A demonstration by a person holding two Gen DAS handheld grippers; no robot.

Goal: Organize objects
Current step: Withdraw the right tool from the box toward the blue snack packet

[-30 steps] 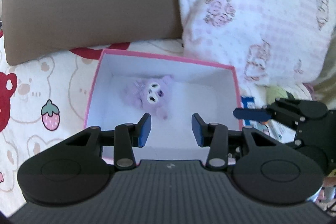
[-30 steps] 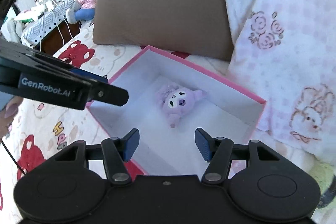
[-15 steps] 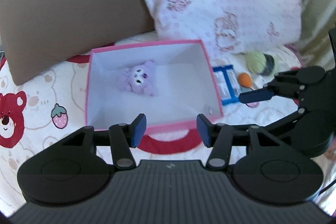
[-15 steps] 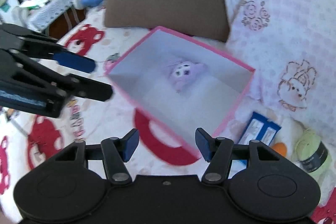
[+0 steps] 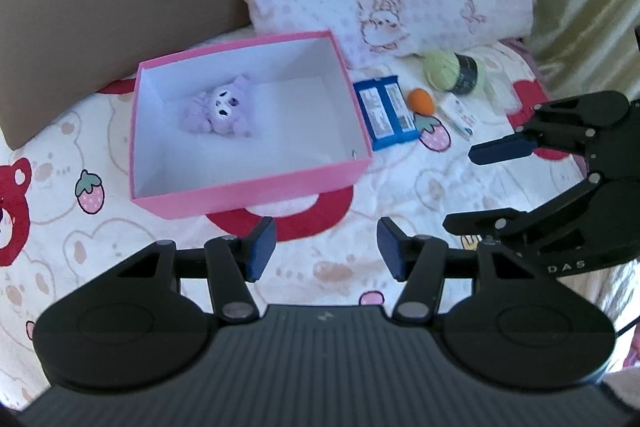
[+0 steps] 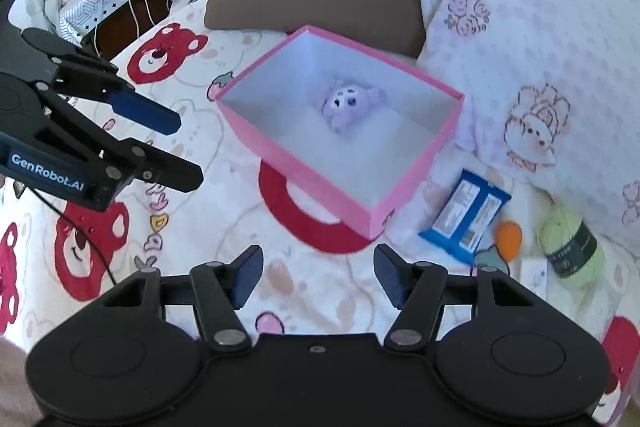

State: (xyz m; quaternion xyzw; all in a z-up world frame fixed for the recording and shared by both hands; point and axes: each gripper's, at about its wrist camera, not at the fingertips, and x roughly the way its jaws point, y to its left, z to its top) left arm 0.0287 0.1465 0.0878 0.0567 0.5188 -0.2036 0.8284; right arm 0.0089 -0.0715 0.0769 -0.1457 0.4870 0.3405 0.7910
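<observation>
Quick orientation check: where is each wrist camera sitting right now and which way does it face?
Left wrist view: sits behind the open left tool, looking down over the bed at the pink box; the right tool shows at its right edge.
Right wrist view: sits behind the open right tool, facing the box from its corner; the left tool shows at its left.
Both share the box, purple plush, blue packet, orange piece and green yarn.

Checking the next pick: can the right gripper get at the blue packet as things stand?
Probably yes. The right gripper is open and empty, and the blue packet lies flat beside the box, uncovered.
</observation>
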